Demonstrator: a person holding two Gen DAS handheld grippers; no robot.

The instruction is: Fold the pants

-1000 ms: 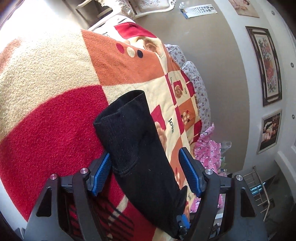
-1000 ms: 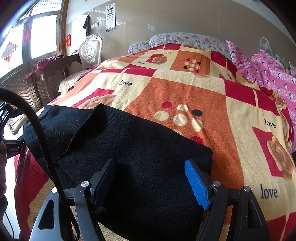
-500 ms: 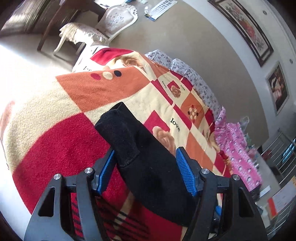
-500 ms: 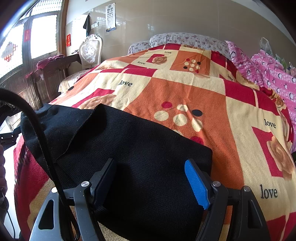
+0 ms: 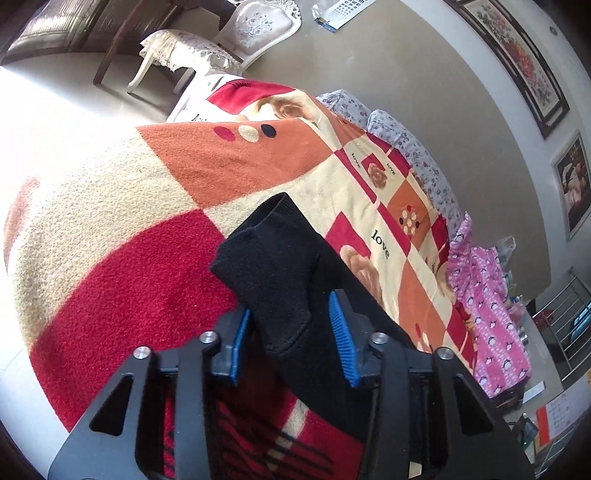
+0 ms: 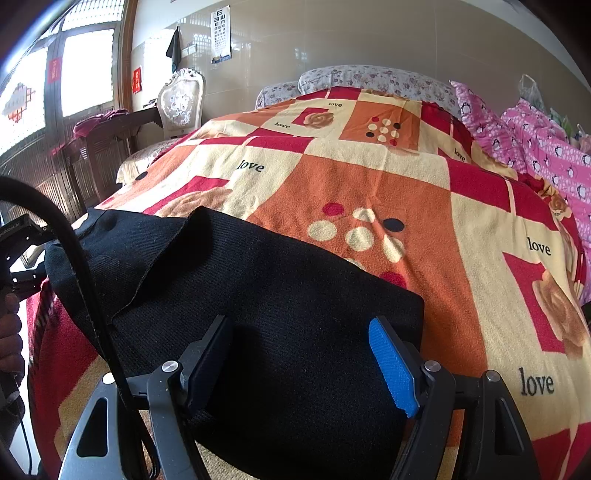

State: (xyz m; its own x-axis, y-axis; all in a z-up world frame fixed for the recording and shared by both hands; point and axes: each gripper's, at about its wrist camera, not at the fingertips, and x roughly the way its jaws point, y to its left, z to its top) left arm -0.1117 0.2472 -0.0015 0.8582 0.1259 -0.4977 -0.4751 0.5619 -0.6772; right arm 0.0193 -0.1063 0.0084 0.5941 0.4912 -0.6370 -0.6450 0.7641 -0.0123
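Low in the left wrist frame, the left gripper [image 5: 291,334] has just been closing, its narrowed fingers [image 5: 341,341] flanking the black pants [image 5: 275,266] cuff; whether they are pinching it is unclear. At the bottom of the right wrist frame, the right gripper [image 6: 301,365] is standing wide, straddling the pants lying on the blanket [image 6: 369,177].

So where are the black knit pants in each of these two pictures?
Left wrist view: the black knit pants sit at lower centre, one end between the fingers.
Right wrist view: they fill the lower left and centre.
Shared landmark: the white carved chair beside the bed.
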